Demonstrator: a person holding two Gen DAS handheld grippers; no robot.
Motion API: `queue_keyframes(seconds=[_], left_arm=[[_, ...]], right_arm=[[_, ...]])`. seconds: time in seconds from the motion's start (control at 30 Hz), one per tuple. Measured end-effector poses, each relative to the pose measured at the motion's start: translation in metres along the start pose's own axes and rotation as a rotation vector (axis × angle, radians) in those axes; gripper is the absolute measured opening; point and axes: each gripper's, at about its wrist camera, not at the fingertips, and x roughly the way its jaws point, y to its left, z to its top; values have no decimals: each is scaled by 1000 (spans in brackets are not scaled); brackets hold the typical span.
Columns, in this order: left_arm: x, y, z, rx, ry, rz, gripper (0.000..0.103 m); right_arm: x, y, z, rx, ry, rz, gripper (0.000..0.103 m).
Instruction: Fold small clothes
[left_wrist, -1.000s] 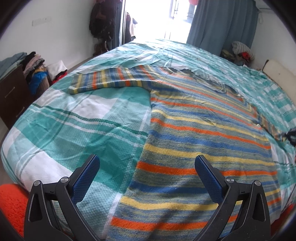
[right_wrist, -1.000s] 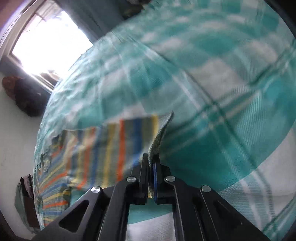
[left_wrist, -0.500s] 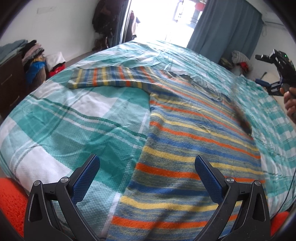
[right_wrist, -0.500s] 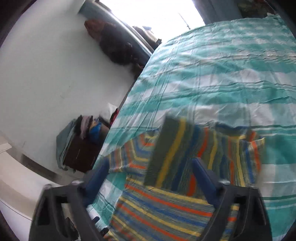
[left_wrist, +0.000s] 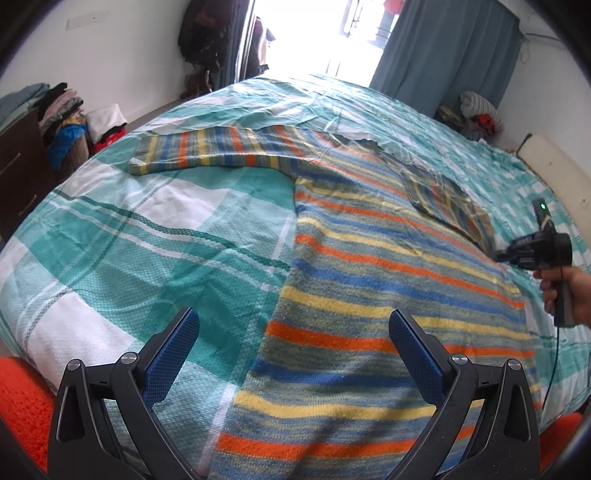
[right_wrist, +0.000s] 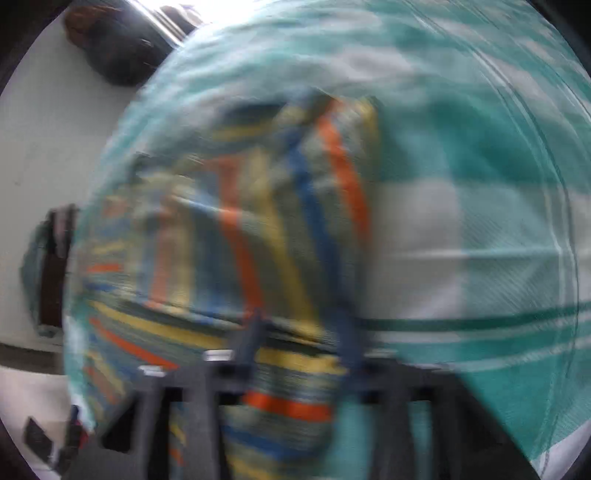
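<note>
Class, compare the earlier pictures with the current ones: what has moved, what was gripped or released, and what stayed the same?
The right sleeve, pinched a second ago, was carried across and released; it now lies folded on the sweater. The right gripper opened, has just been closing, and hangs beside the sweater's edge. The left gripper stayed open over the hem; the left sleeve remains spread on the bedspread.
</note>
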Motion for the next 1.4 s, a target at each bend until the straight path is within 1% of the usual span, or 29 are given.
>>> queue_keyframes(seconds=[0.03, 0.07, 0.1, 0.13, 0.17, 0.2, 0.3, 0.33, 0.37, 0.4, 0.43, 0.47, 0.5, 0.53, 0.57, 0.63, 0.67, 0.7, 0.77, 0.8, 0.83, 0.87, 0.97, 1.07, 1.1, 1.2, 1.23, 1.3, 1.4], left_arm=[[0, 1, 0, -2, 0, -1, 102], [0, 1, 0, -6, 1, -3, 102], [1, 1, 0, -8, 0, -4, 102], [2, -1, 1, -6, -3, -2, 102], [3, -1, 1, -2, -6, 1, 102], [4, -2, 1, 3, -7, 4, 102], [10, -5, -1, 21, 12, 26, 102], [11, -5, -2, 23, 14, 34, 102], [11, -5, -3, 26, 17, 40, 102], [12, -5, -3, 29, 22, 48, 102], [11, -5, -4, 29, 24, 53, 102], [10, -5, -4, 27, 22, 53, 102], [9, -5, -4, 24, 17, 51, 102], [7, -5, -4, 21, 10, 48, 102], [6, -7, -4, 27, 4, 43, 102], [5, -12, -5, 48, -3, 44, 102], [4, -16, -6, 65, -9, 45, 102], [3, -19, -7, 79, -13, 45, 102], [-1, -27, -10, 112, -19, 50, 102], [-2, -30, -11, 126, -22, 53, 102], [-5, -34, -14, 147, -25, 56, 102], [-6, -37, -15, 160, -24, 57, 102], [-8, -44, -20, 183, -16, 47, 102], [-7, -51, -29, 196, 0, 41, 102], [-5, -53, -32, 203, 15, 41, 102], [16, -58, -47, 235, 136, 40, 102], [18, -61, -51, 258, 138, 57, 102], [17, -67, -56, 303, 116, 79, 102], [18, -67, -55, 299, 130, 70, 102]], right_arm=[[-6, -4, 0, 9, -25, -2, 0], [-19, -5, 3, 13, -77, -11, 11], [-27, 0, 6, -6, -105, -38, 13], [-34, 7, 12, -42, -125, -37, 13], [-39, 16, 18, -83, -138, -12, 16], [-41, 26, 28, -118, -145, 10, 22], [-26, 38, 52, -124, -139, 2, 31], [-15, 36, 58, -106, -127, -22, 32], [-3, 30, 59, -87, -105, -86, 32], [13, 20, 61, -67, -66, -187, 29], [21, 14, 59, -48, -61, -201, 29], [16, 10, 57, -21, -93, -186, 28], [3, 11, 53, 5, -145, -241, 33], [-6, 14, 49, 1, -175, -274, 34], [-19, 20, 42, -31, -215, -276, 34], [-50, 39, 16, -134, -265, -218, 37], [-58, 45, 5, -163, -272, -205, 42], [-71, 55, -16, -212, -275, -177, 45], [-87, 72, -57, -295, -279, -135, 46], [-97, 84, -90, -349, -280, -115, 48], [-100, 90, -109, -374, -281, -106, 51], [-107, 100, -143, -414, -285, -93, 55], [-112, 122, -217, -458, -315, -102, 62], [-109, 125, -270, -421, -326, -117, 69], [-105, 123, -278, -409, -330, -136, 73], [-87, 116, -297, -361, -281, -192, 82], [-81, 114, -301, -365, -259, -198, 84], [-60, 108, -310, -402, -181, -226, 92], [-53, 101, -315, -385, -192, -220, 99]])
